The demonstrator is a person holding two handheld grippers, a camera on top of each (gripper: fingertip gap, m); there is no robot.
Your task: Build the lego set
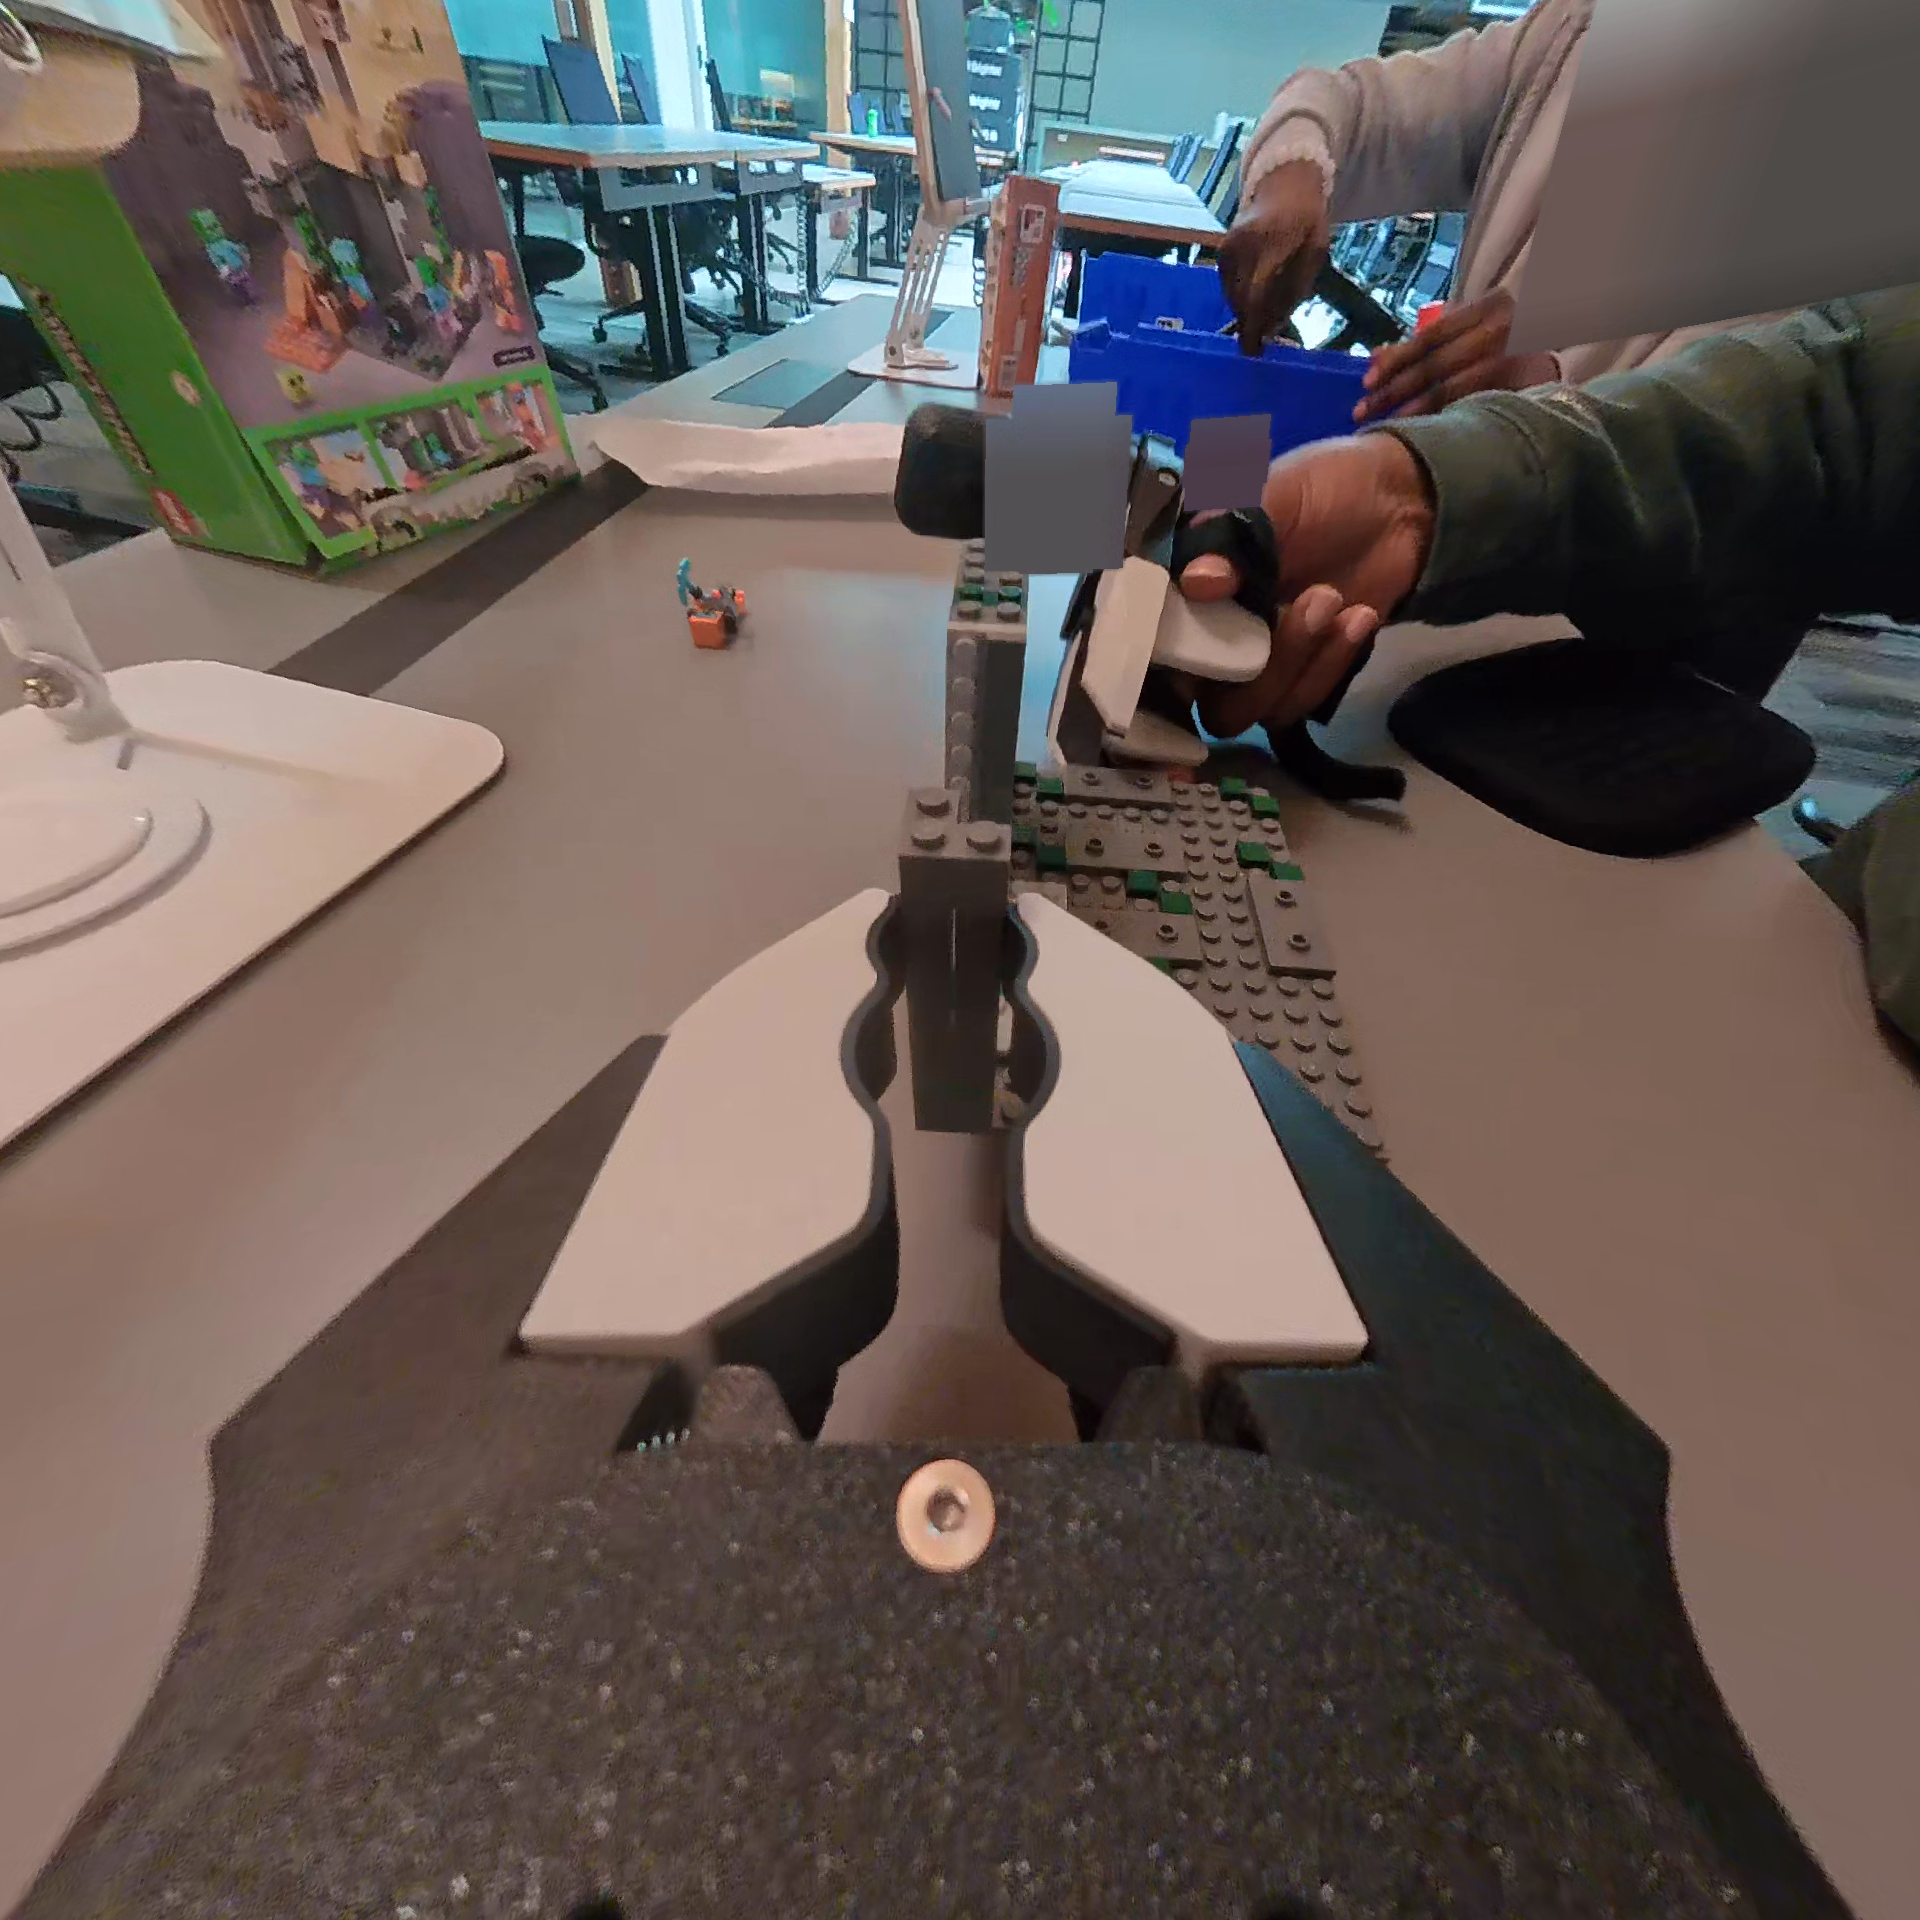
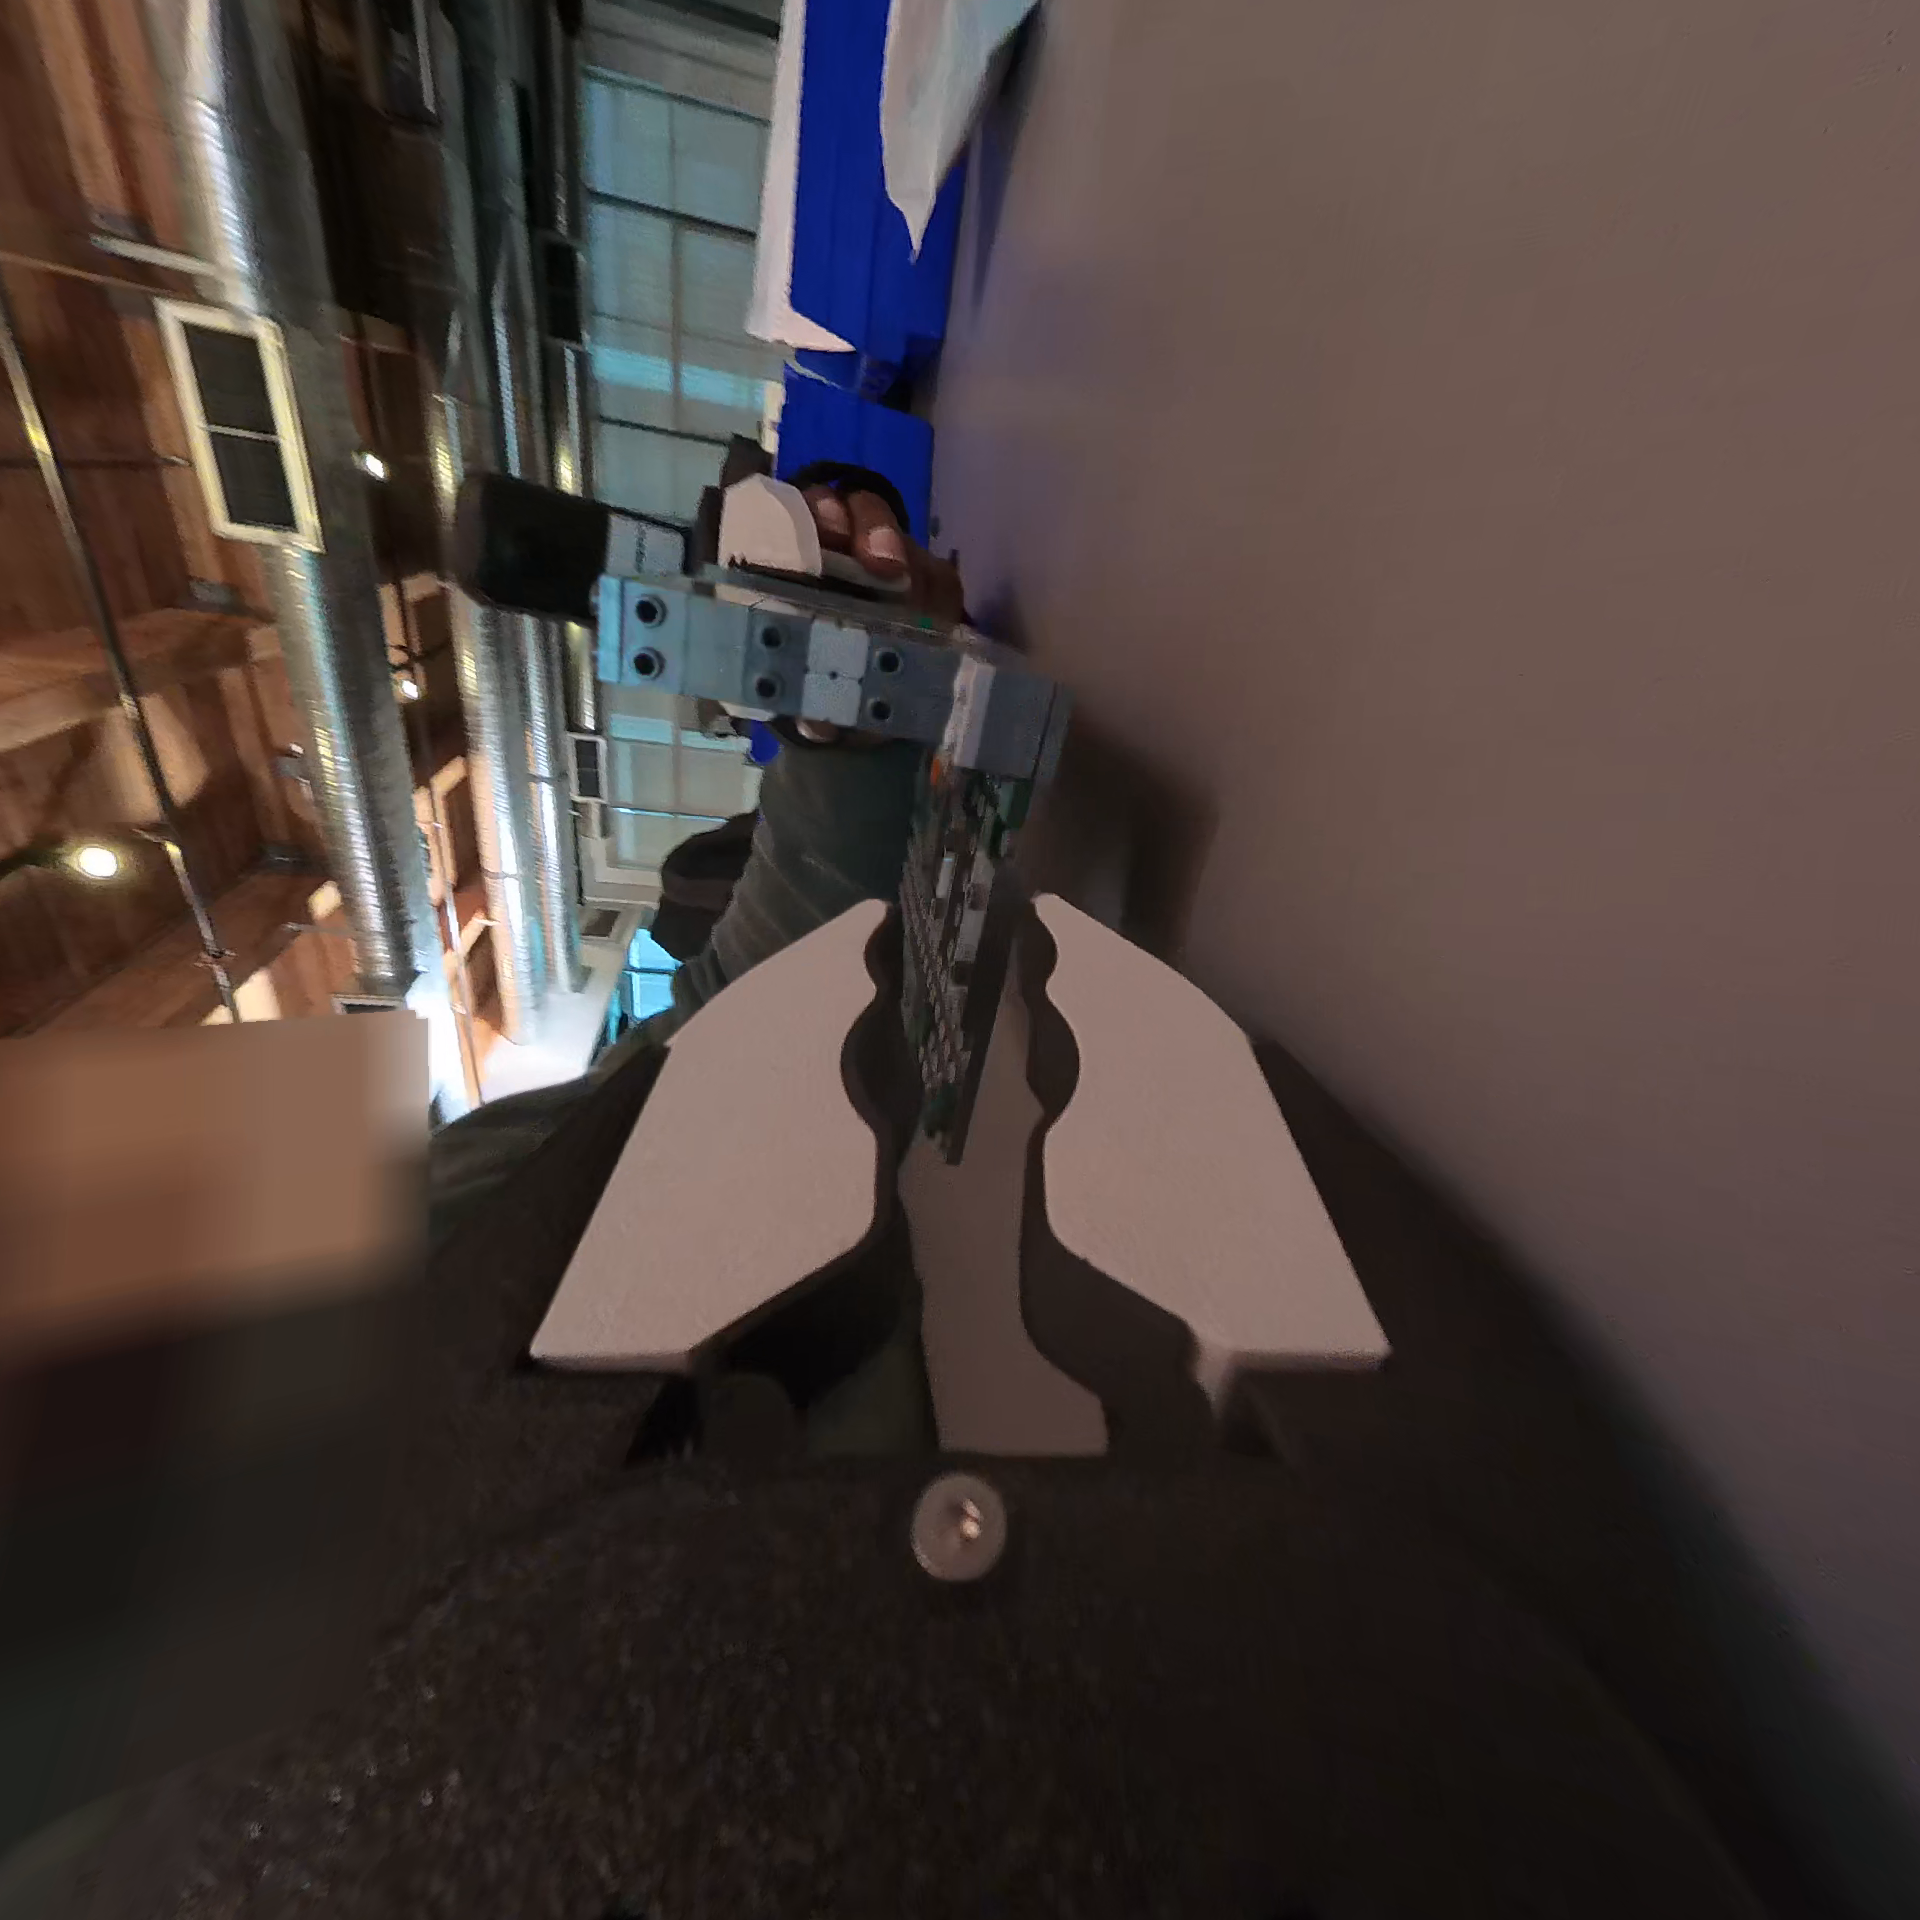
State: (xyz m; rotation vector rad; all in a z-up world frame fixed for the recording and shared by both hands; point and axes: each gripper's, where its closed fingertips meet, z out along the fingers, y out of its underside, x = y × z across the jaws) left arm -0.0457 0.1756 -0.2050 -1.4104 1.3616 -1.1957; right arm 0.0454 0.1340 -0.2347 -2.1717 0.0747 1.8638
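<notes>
The left gripper (image 1: 954, 1023) pinched the grey wall (image 1: 956, 997); the right gripper (image 2: 954, 1023) seemingly clamped the studded baseplate (image 2: 951, 997), steadying it.

left gripper (image 1: 954, 1023): jaws clamped, level, pointing forward | right gripper (image 2: 961, 1039): jaws clamped, rolled sideways, hand-held

- An open-plan office: rows of desks (image 1: 644, 156) with rolling office chairs (image 1: 551, 260) behind the grey table (image 1: 644, 790).
- Glass partition walls (image 1: 727, 42) at the back.
- Exposed metal ducts (image 2: 343, 623) under a wooden ceiling (image 2: 94, 436).
</notes>
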